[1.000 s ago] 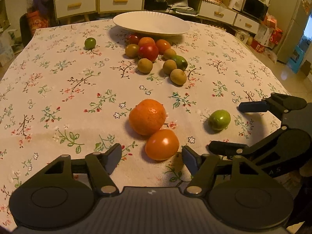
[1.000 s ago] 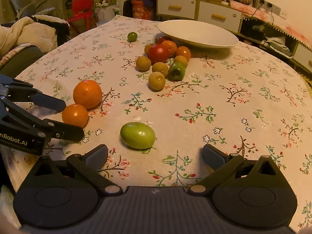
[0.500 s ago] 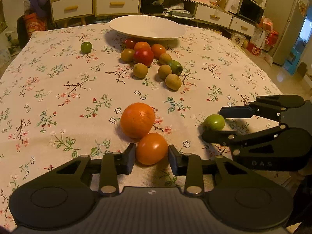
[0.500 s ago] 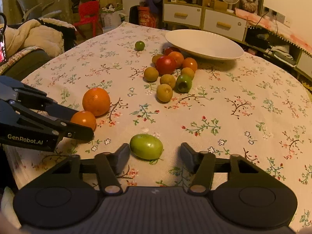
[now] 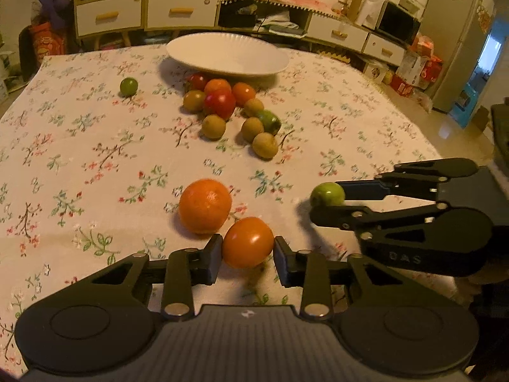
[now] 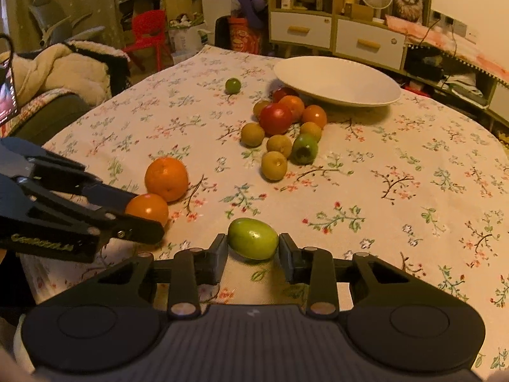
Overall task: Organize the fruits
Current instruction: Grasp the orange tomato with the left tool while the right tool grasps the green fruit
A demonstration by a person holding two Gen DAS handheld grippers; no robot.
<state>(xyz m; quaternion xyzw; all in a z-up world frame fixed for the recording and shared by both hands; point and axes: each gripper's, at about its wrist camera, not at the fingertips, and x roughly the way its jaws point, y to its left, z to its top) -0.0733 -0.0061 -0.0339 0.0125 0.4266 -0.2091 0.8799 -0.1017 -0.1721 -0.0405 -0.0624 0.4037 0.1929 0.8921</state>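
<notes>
Fruits: a cluster of red, orange, yellow-brown and green ones (image 5: 229,111) lies toward the far edge of the tabletop (image 5: 95,159), just in front of a white plate (image 5: 227,52); one small green fruit (image 5: 128,86) sits apart to the cluster's left.
Large orange: (image 5: 205,205) near the tabletop's near edge, just beside the left tool's catch.
Left tool: (image 5: 247,256) its jaws have just been closing and now pinch a small orange fruit (image 5: 248,242), both pads pressing its sides.
Right tool: (image 6: 253,253) its jaws have just been closing and now pinch a green fruit (image 6: 253,238) by its two ends, near the tabletop's near edge.
Each tool in the other's view: the right one enters from the right edge of the left wrist view, the left one from the left edge of the right wrist view.
Plate: at the far edge of the tabletop.
</notes>
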